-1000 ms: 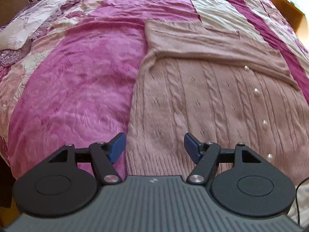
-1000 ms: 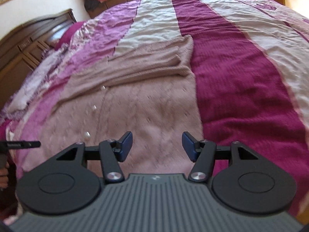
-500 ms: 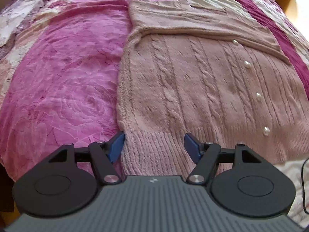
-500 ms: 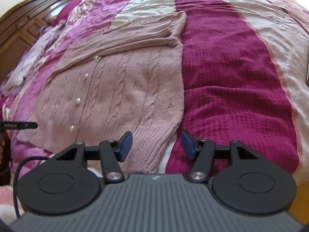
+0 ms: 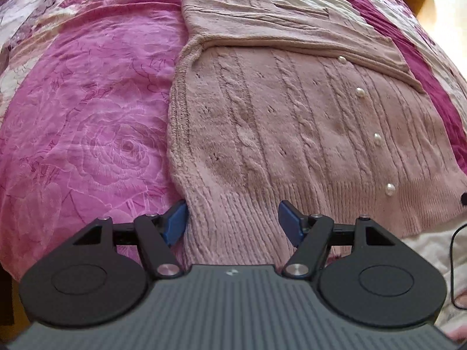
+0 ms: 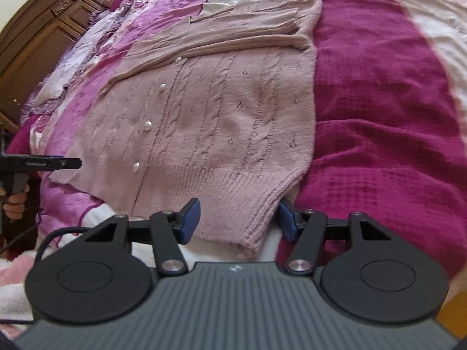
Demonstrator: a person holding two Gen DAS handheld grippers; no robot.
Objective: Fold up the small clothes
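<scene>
Lying flat on the bed cover (image 5: 87, 122) is a pink knitted cardigan (image 5: 292, 122), with its sleeves folded across the top and a row of pearl buttons (image 5: 378, 138) running down it. The ribbed bottom edge of the cardigan is being reached at both lower corners. The left gripper (image 5: 232, 221) is being held wide open around one corner, with its left blue pad (image 5: 175, 221) touching the side edge of the knit and its other pad over the ribbing. The right gripper (image 6: 239, 218) is also being held wide open at the other bottom corner (image 6: 256, 227), with the cloth sitting between its two blue pads. Nothing is being squeezed by either claw. In the right wrist view, the left gripper's side is being shown at the far left, and its handle is being held by a hand (image 6: 14, 204).
</scene>
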